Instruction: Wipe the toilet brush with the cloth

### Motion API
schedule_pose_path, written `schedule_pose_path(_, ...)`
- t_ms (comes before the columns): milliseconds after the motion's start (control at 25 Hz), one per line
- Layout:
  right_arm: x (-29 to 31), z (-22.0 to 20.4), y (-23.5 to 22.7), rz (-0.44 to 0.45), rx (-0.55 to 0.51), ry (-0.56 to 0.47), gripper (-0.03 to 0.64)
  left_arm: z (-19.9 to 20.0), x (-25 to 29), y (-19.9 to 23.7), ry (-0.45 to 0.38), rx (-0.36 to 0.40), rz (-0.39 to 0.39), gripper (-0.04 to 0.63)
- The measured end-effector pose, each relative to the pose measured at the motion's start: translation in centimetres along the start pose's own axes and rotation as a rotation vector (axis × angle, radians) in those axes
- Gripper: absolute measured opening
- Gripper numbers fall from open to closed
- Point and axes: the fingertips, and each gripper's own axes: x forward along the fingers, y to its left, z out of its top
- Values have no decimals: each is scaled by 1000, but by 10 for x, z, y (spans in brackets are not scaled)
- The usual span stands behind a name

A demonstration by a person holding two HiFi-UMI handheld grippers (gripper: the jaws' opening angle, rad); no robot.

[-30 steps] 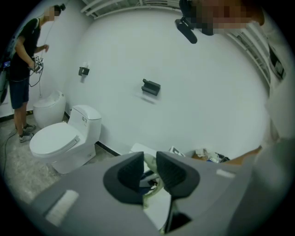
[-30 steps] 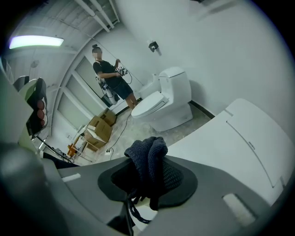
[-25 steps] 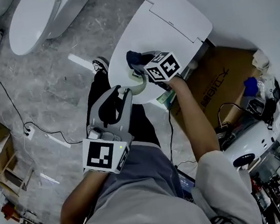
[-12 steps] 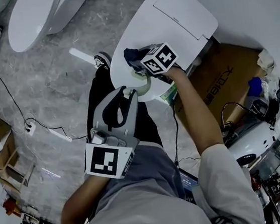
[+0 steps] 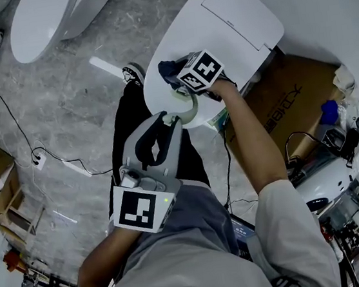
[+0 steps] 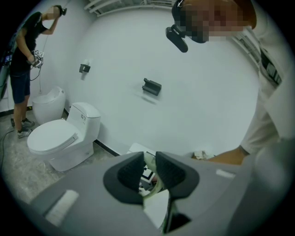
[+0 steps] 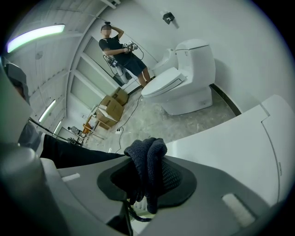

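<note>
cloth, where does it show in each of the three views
Head view: the cloth, upper centre, a dark bundle in the right gripper over the closed toilet lid.
Right gripper view: lower centre, clamped between the jaws.
Left gripper view: not made out beyond the left gripper, shut on the toilet brush.
Shared landmark: the neighbouring white toilet, in all three.

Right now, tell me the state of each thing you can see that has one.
left claw: shut on the toilet brush.
right claw: shut on the cloth.
toilet brush: held up over the near toilet.
cloth: bunched up, clamped at the brush's end.
near toilet: lid down.
far toilet: lid down.
</note>
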Motion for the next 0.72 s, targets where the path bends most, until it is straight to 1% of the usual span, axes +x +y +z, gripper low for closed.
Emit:
schedule_pose_path(160, 5, 0, -3, 20, -3, 27, 109, -1, 1, 1, 5, -9, -4, 0)
schedule_pose_path(240, 7, -1, -4, 29, 2, 42, 109, 1, 2, 1, -14, 4, -6, 0)
schedule_pose_path(400, 14, -1, -4, 38, -11, 85, 109, -5, 1, 1, 28, -23, -14, 0)
schedule_pose_path(560, 21, -1, -4, 46, -29, 135, 109, -4, 2, 3, 30, -29, -22, 0)
schedule_pose_path(720, 29, -3, -5, 64, -3, 181, 109, -4, 3, 5, 35, -35, -32, 0)
